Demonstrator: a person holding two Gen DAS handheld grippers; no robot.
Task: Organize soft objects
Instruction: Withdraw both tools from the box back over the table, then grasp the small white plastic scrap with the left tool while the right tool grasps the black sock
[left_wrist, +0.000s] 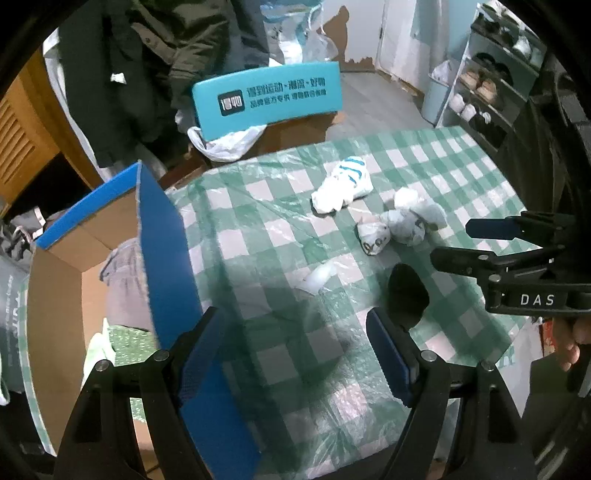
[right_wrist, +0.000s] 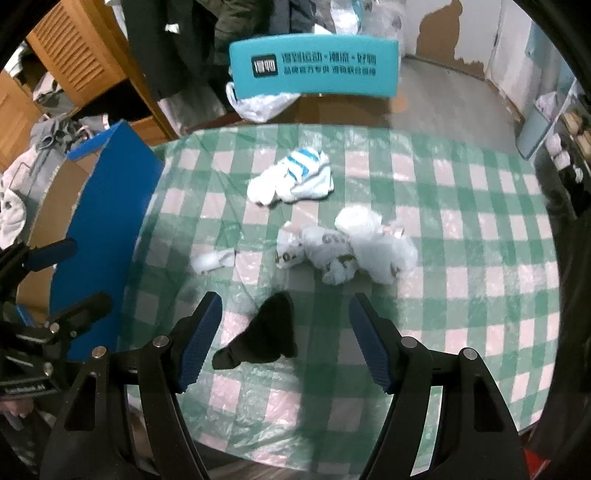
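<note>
A black sock (right_wrist: 264, 338) lies on the green checked table (right_wrist: 461, 229), between the fingers of my open right gripper (right_wrist: 284, 325), which hovers above it. It shows in the left wrist view (left_wrist: 406, 291) too. Beyond lie a white patterned sock bundle (right_wrist: 354, 251) (left_wrist: 402, 221), a blue-striped white sock (right_wrist: 295, 177) (left_wrist: 343, 182) and a small white scrap (right_wrist: 212, 260) (left_wrist: 319, 277). My left gripper (left_wrist: 295, 339) is open and empty over the table's left part, beside a blue cardboard box (left_wrist: 162, 236) with clothes inside (left_wrist: 123, 284).
A teal chair back (left_wrist: 266, 98) (right_wrist: 314, 66) stands behind the table with a white plastic bag (left_wrist: 225, 142). Dark coats (left_wrist: 122, 74) hang at back left. A shoe rack (left_wrist: 484, 92) stands at back right. The right gripper (left_wrist: 491, 240) shows at the left view's right edge.
</note>
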